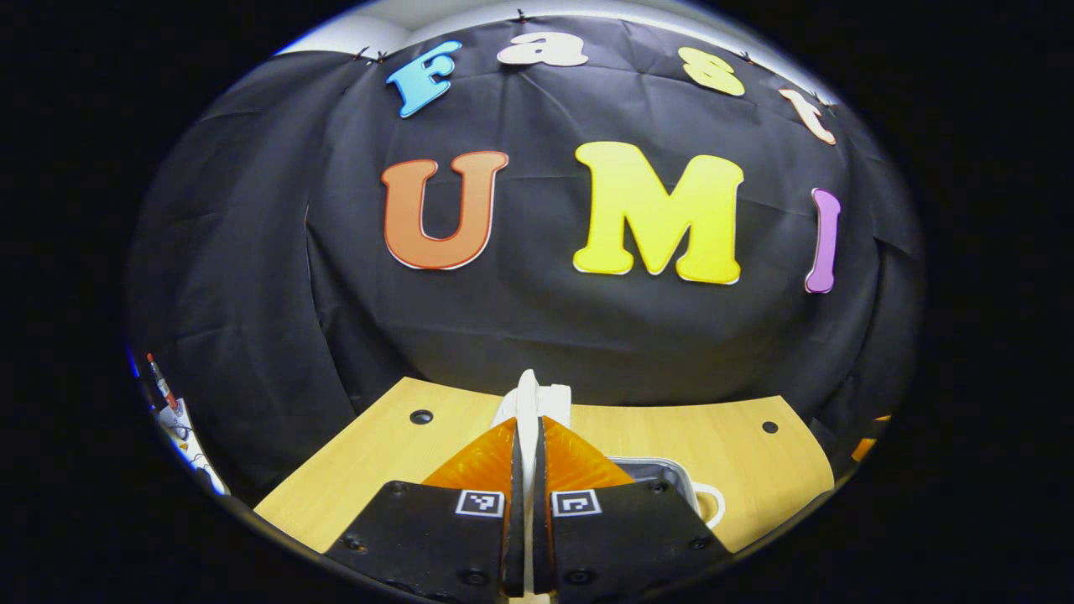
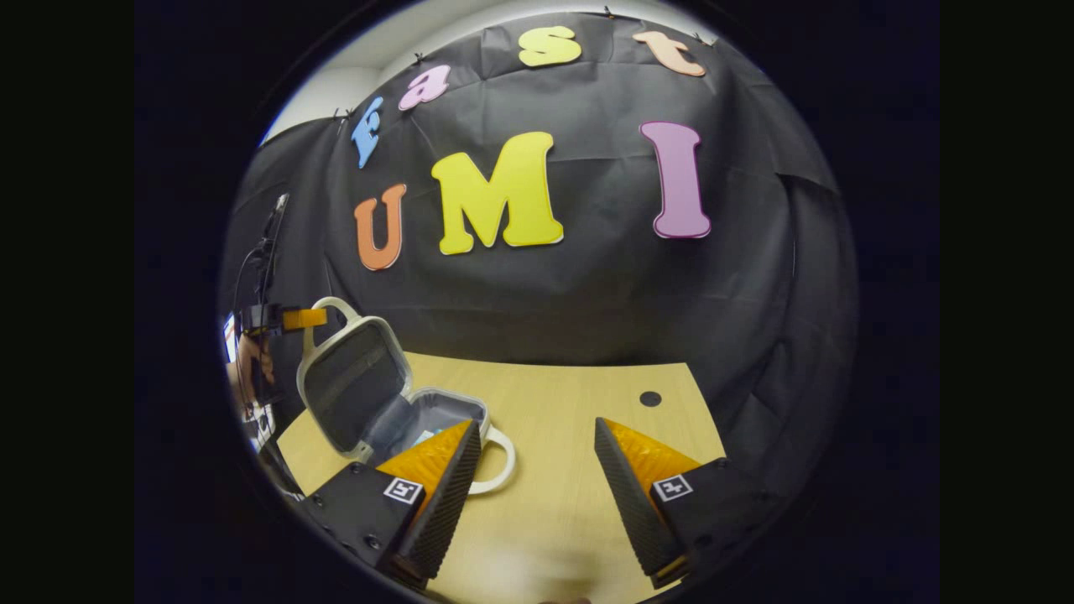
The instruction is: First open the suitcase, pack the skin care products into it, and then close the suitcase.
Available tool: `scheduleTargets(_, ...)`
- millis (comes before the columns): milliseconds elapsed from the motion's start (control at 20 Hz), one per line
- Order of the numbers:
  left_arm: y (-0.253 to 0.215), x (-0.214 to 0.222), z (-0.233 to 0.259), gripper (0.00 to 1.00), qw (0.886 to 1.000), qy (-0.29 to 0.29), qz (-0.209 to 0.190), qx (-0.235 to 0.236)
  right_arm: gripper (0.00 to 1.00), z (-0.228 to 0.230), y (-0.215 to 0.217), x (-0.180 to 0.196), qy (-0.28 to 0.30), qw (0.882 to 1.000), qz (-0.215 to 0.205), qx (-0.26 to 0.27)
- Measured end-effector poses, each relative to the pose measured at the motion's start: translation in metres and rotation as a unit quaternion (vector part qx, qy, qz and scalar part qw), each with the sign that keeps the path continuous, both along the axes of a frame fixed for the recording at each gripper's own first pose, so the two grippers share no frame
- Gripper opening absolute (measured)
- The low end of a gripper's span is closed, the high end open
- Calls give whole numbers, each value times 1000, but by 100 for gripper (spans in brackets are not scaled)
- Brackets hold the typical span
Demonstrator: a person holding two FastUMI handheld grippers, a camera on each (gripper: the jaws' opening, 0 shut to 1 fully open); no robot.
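no readable text, labels or numbers

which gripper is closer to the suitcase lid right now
Left. The left gripper has its fingers shut on the edge of the raised suitcase lid. The right gripper hangs open over the table, beside the suitcase.

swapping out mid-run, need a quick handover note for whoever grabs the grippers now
Left gripper: shut on the suitcase lid's white handle, holding the lid up.
Right gripper: open, empty, above the table.
Suitcase: open on the table, something light-coloured inside; contents unclear.
Done: opening.
Left: confirm the skin care products are all in, lower the lid, close the suitcase.
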State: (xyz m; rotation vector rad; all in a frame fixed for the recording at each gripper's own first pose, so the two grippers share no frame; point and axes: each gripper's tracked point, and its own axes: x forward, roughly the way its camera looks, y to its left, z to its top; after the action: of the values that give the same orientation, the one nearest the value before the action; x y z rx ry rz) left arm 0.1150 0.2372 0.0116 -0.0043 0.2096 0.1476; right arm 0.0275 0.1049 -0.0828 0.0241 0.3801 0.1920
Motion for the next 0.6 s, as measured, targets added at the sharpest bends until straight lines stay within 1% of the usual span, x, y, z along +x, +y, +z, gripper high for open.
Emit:
scheduleTargets(150,-46,-7,-4,7,1000,-7,-12,15,81,1,-22,0,-12,1000,0,-11)
scheduleTargets(350,-115,-5,-21,7,997,-1,-43,60,80,-6,-51,-10,1,1000,-7,-11)
scheduleTargets(600,-178,11,-59,7,994,25,-74,71,81,-13,-84,-17,13,1000,-10,-24)
